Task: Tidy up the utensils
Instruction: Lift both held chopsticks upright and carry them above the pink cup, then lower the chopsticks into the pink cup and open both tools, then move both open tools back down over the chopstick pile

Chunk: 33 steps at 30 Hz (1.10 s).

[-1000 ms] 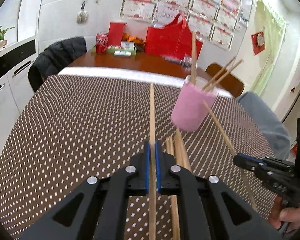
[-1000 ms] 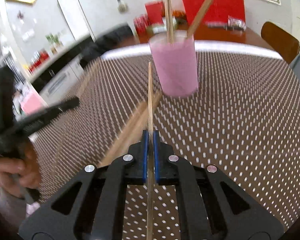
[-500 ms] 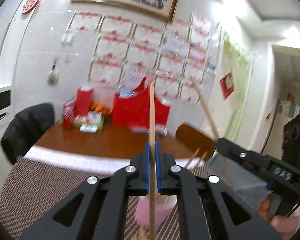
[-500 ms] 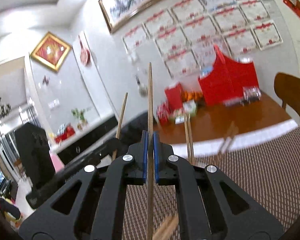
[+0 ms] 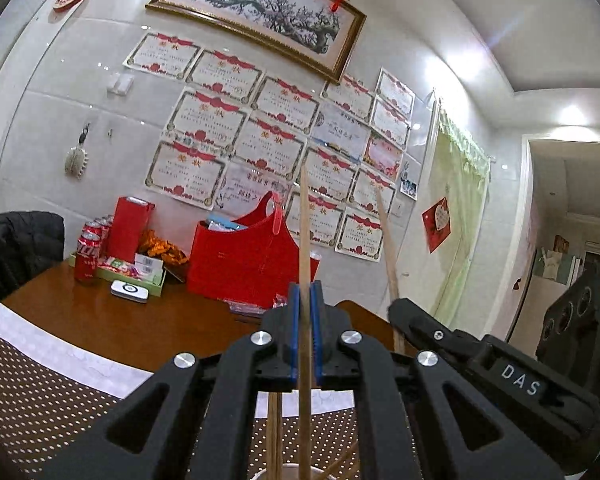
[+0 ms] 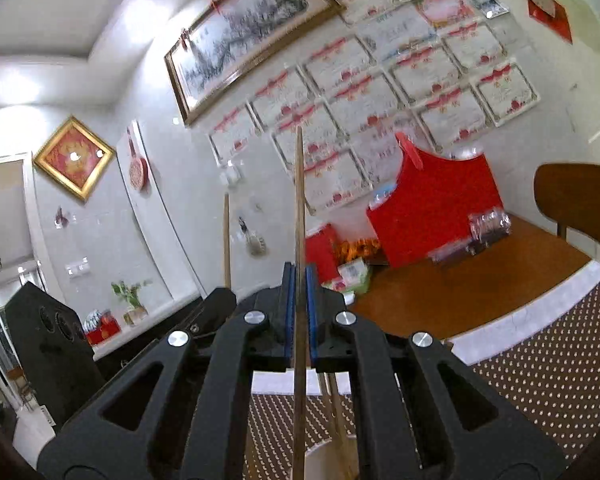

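Above the cup (image 6: 332,456), both clamped chopsticks now stand upright.

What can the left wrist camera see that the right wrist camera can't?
Only the left wrist view shows the cola cans and the green curtain. Only the right wrist view shows the gold diamond frame and the potted plant. Both show the red bag and a chopstick clamped upright in a shut hand-held gripper, with the other hand-held gripper alongside.
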### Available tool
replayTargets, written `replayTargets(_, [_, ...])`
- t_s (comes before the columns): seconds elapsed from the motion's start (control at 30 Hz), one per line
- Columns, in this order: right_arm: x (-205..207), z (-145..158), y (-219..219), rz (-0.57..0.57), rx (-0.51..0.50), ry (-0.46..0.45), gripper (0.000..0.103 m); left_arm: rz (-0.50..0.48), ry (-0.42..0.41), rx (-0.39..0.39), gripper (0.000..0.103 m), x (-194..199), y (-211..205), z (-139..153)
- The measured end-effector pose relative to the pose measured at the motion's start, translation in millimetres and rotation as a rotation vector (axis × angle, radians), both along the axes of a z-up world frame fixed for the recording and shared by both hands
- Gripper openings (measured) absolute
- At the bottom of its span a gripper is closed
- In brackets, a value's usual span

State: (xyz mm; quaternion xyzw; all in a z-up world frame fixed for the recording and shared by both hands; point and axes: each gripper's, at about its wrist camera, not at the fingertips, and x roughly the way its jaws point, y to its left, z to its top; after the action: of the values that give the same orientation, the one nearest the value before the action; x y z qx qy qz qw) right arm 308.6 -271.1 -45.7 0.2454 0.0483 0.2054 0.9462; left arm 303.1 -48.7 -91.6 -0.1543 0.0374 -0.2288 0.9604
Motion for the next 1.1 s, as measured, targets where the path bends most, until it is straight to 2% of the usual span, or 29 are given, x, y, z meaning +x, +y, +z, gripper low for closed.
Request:
replayTargets(0.13, [1, -5, 5, -0.032, -0.048, -0.006, 0.006, 0.016, 0.009, -0.001, 0.005, 6, -7, -13])
replayTargets(0.27, [4, -15, 10, -0.05, -0.058, 0.002, 0.006, 0.036, 0.016, 0.052, 0.005, 10, -13, -22])
replayTargets(0.47, [7, -26, 19, -0.071, -0.081, 0.011, 0.006, 0.048, 0.052, 0.053, 0.005, 15, -8, -34])
replayTargets(0.8, [11, -37, 25, -0.053, -0.115, 0.075, 0.008, 0.039, 0.077, 0.071, 0.006, 17, -5, -38])
replayTargets(0.87, [9, -33, 23, -0.047, -0.107, 0.078, 0.02, 0.04, 0.078, 0.073, 0.013, 15, -4, -36])
replayTargets(0.9, [7, -31, 22, -0.054, -0.103, 0.075, 0.041, 0.044, 0.077, 0.073, 0.02, 14, -1, -34])
replayTargets(0.93, [3, -27, 18, -0.057, -0.089, 0.064, 0.077, 0.046, 0.078, 0.074, 0.035, 14, 0, -32])
replayTargets(0.97, [-2, -23, 15, -0.075, -0.076, 0.05, 0.084, 0.051, 0.075, 0.071, 0.052, 13, 2, -29])
replayTargets(1.03, [-9, -15, 12, -0.098, -0.071, 0.023, 0.086, 0.055, 0.07, 0.056, 0.065, 10, 7, -26])
replayTargets(1.1, [-14, -7, 10, -0.095, -0.062, 0.008, 0.089, 0.057, 0.064, 0.054, 0.068, 7, 10, -21])
